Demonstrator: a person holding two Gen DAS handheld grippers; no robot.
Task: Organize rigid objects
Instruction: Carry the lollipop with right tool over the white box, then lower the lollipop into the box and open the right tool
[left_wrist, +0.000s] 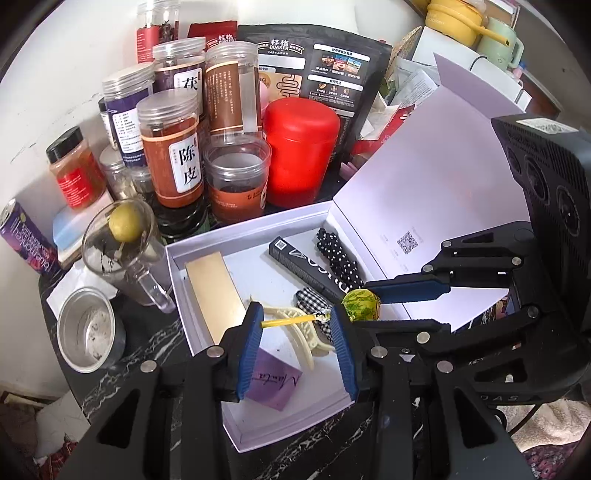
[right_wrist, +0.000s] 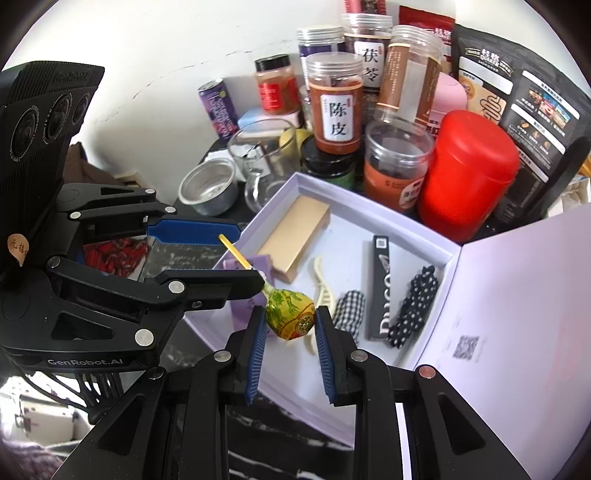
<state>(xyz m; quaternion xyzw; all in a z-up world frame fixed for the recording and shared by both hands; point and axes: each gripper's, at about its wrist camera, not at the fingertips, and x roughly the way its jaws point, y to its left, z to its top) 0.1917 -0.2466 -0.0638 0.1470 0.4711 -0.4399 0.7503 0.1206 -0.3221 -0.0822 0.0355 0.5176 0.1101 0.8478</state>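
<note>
Lollipop (right_wrist: 290, 314) hangs above the open white box (left_wrist: 207, 236), its wrapped head pinched between the right gripper (right_wrist: 290, 325) pads; the left gripper (left_wrist: 297, 325) stands spread around the yellow stick. Below lie a gold bar (left_wrist: 214, 291) and cream hair claw (left_wrist: 291, 325).

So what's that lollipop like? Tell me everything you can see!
The lollipop has a round head in shiny yellow-green printed wrapper and a thin yellow stick. It hangs in the air over the open white box, lying roughly level. The right gripper pinches its head; its stick lies between the fingers of the left gripper, which look parted.
</note>
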